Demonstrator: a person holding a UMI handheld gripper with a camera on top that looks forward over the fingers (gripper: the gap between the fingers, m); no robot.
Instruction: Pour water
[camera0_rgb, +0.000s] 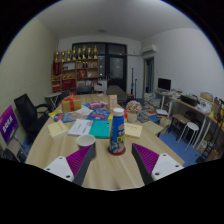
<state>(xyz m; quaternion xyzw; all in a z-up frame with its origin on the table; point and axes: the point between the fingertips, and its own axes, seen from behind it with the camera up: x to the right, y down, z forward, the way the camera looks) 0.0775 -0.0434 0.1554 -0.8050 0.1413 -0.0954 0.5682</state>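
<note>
Showing gripper (116, 158) w/ jaws spread apart, nothing clamped; purple pads (146, 156) flank a tall can-like container (117, 131) w/ red-blue label, standing on round wooden table (105, 170) just ahead at 12 o'clock, gaps either side. Teal book (100, 128) at 11 o'clock beyond; shelving (77, 68) far behind.

I can't read the label on the can (117, 132) standing between the fingers; its print is too small. The gripper (114, 162) shows only its 2 fingertips, the rest cut off below. Clutter on the table (100, 170) beyond the can is too small to name. Shelf (78, 68) contents blur together.
</note>
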